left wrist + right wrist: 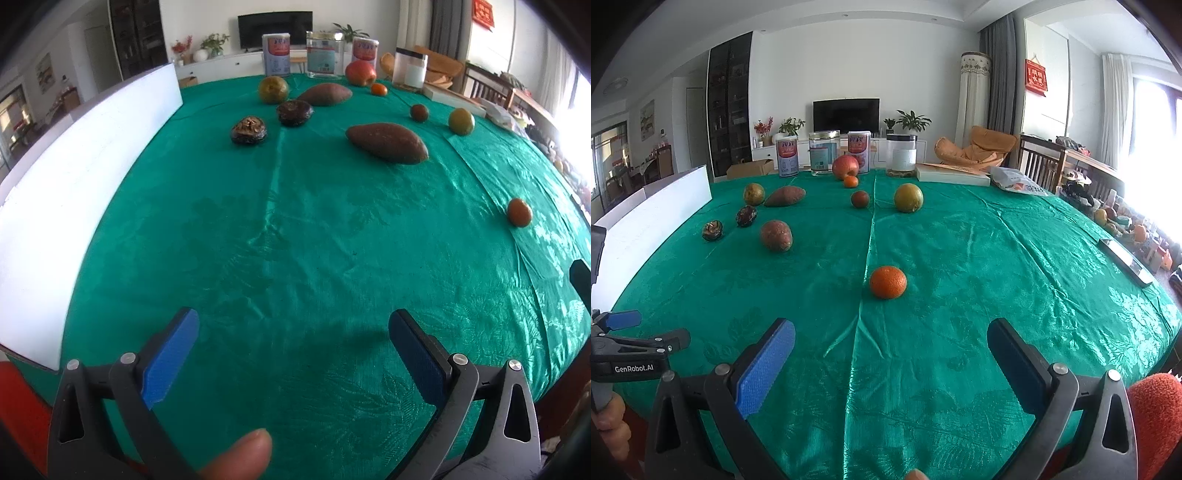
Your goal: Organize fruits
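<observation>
Two pairs of tongs hover over the table's near edge, both spread wide and holding nothing. The right tongs (pixel 891 345) look straight at a mandarin (pixel 888 282) lying just ahead, nearly centred between their blue pads, so the right hand is plainly the nearer. From the left tongs (pixel 293 334) that mandarin (pixel 519 212) lies well off to the right. Being round, it has no long axis to favour. Other fruit sits toward the far edge.
</observation>
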The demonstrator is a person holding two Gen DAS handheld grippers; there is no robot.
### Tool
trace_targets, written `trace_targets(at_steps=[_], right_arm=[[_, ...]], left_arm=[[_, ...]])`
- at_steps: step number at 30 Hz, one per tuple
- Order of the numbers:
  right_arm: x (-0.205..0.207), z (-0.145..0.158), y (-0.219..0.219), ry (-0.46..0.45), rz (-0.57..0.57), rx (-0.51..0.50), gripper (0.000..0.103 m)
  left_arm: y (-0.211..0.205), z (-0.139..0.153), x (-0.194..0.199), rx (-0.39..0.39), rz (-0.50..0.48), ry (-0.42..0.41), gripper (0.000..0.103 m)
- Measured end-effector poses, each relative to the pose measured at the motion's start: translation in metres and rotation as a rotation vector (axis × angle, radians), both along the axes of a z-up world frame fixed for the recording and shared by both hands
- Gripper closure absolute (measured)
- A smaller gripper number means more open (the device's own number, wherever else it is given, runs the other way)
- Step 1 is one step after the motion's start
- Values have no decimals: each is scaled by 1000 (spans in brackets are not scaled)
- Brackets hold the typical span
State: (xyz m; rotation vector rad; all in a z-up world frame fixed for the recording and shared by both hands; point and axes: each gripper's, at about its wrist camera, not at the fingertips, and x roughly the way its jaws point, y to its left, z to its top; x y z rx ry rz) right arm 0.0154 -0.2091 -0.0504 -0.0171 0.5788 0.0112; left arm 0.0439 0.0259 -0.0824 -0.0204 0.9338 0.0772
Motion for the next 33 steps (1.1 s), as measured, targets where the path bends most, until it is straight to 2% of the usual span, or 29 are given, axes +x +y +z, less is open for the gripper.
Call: trace_targets(at_steps=[13,33], right_arm=[[9,-15,-3,52,0,26,0],[3,-13,1,44,12,9,0]], left_arm=[[-2,-1,0,-18,-1,1,0],[-2,-2,-2,-17,20,-7,0]])
